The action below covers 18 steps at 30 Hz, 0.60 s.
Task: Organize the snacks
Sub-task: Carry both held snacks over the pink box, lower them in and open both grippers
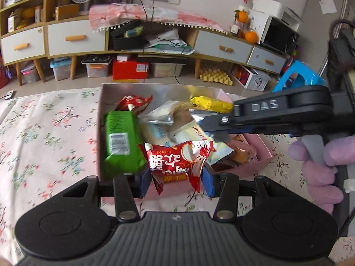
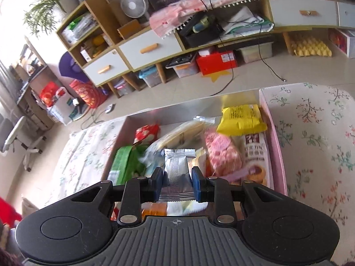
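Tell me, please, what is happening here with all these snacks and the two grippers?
A person is sorting snacks with a handheld gripper in each hand, over a pink box full of packets on a floral cloth. The left gripper holds a red packet between its blue pads. The right gripper is shut on a silver foil packet. A green pack, a yellow packet and others lie in the box.

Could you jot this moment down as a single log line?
left gripper: shut on red crinkly snack packet | right gripper: shut on silver foil packet | both over pink snack box
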Motion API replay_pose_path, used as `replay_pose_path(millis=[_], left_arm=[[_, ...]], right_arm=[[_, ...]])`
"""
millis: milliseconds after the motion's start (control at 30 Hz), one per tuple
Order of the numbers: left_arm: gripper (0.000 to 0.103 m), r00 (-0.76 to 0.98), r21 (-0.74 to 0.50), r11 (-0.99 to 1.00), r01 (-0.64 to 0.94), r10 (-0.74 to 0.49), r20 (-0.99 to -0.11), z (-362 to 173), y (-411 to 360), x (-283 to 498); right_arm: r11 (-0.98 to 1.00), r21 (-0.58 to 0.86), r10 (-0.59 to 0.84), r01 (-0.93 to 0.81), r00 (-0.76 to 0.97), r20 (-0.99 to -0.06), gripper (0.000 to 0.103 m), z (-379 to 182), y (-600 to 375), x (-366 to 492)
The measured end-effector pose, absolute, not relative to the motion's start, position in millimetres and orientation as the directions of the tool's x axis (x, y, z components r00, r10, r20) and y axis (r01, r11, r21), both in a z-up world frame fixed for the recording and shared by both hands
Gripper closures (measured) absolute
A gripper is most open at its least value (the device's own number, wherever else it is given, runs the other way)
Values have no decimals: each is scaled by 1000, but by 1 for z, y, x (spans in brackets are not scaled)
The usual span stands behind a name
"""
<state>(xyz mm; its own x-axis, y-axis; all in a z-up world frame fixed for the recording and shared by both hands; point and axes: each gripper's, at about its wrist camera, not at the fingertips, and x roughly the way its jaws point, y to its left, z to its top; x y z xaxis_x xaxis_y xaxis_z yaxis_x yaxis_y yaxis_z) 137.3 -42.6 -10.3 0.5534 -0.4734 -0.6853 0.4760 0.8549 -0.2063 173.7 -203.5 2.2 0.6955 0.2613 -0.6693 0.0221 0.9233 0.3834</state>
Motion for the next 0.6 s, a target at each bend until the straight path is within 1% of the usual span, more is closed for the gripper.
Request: replay_pose_path(millis=[233,467,600], left_arm=[[58,520,-189,847,496,-465,-717,-21,-58,153],[56,538,-158,854,495,-444,-716,-25,-63,161],[55,545,-173,856,486,-452,-706,-25,-62,165]], right_arm=[[924,379,249,51,673,-696,76,-6,-201,204],[933,353,215,74,672,-709,76,-10,-195,223],[933,351,207,78,682,-701,73,-8,-196,223]])
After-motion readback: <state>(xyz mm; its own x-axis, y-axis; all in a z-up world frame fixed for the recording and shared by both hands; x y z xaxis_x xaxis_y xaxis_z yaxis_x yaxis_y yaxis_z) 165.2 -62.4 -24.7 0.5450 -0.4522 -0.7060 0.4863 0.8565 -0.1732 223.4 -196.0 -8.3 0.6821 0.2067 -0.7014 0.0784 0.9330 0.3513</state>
